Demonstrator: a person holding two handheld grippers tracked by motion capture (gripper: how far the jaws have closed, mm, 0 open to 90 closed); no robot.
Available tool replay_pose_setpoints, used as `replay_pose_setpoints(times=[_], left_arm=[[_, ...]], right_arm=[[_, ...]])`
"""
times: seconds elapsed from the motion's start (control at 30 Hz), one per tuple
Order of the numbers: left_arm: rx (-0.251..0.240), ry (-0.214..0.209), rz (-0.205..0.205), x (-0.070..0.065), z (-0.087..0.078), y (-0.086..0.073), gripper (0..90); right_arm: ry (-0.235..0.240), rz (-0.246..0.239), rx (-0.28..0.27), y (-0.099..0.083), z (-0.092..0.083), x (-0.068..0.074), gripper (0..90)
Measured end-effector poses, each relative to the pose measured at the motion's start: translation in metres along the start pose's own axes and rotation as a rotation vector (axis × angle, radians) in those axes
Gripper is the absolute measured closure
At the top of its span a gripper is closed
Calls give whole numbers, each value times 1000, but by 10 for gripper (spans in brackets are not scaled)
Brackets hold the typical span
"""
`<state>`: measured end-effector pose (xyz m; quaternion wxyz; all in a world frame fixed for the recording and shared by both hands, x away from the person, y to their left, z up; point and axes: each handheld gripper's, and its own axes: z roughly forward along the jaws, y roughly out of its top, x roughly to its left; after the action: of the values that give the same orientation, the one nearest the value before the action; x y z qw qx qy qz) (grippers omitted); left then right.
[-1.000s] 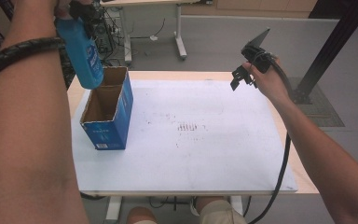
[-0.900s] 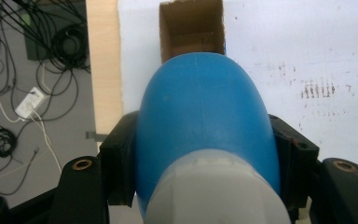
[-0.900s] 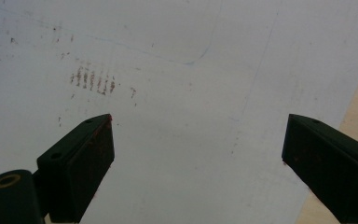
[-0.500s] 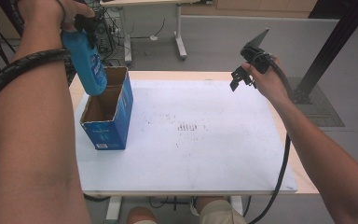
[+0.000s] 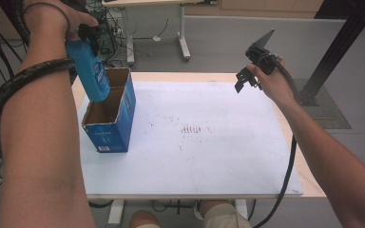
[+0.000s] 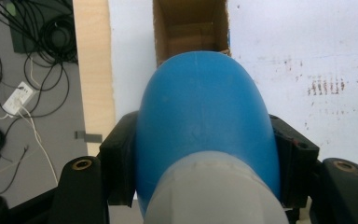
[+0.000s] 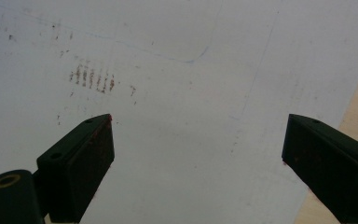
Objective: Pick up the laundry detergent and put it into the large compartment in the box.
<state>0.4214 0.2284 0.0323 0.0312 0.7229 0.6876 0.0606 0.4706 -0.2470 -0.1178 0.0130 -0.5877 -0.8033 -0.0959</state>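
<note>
Item 1: blue bottle (image 5: pixel 89 69), upright, lower end dipped into the open top of the box, clamped between both jaws of the left gripper (image 5: pixel 86 34) near its upper end. In the left gripper view the bottle (image 6: pixel 205 121) sits pressed on both sides, pale grey cap end nearest the camera.

Item 2: blue cardboard box (image 5: pixel 110 118), open-topped, brown inside, standing at the far left of the white table top (image 5: pixel 209 156).

Item 3: right gripper (image 5: pixel 245 80), held above the far right of the table, jaws spread wide with nothing between them (image 7: pixel 198 149).

Item 4: reddish smudge marks (image 5: pixel 189 128), mid-table, well apart from the box.
</note>
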Motion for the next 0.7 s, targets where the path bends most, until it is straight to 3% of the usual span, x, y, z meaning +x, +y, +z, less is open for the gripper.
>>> replay_pose_setpoints(times=[0.7], left_arm=[[23,-13,-1,1,27,-2,374]], right_arm=[[9,1,-4,-6,-4,-3,91]])
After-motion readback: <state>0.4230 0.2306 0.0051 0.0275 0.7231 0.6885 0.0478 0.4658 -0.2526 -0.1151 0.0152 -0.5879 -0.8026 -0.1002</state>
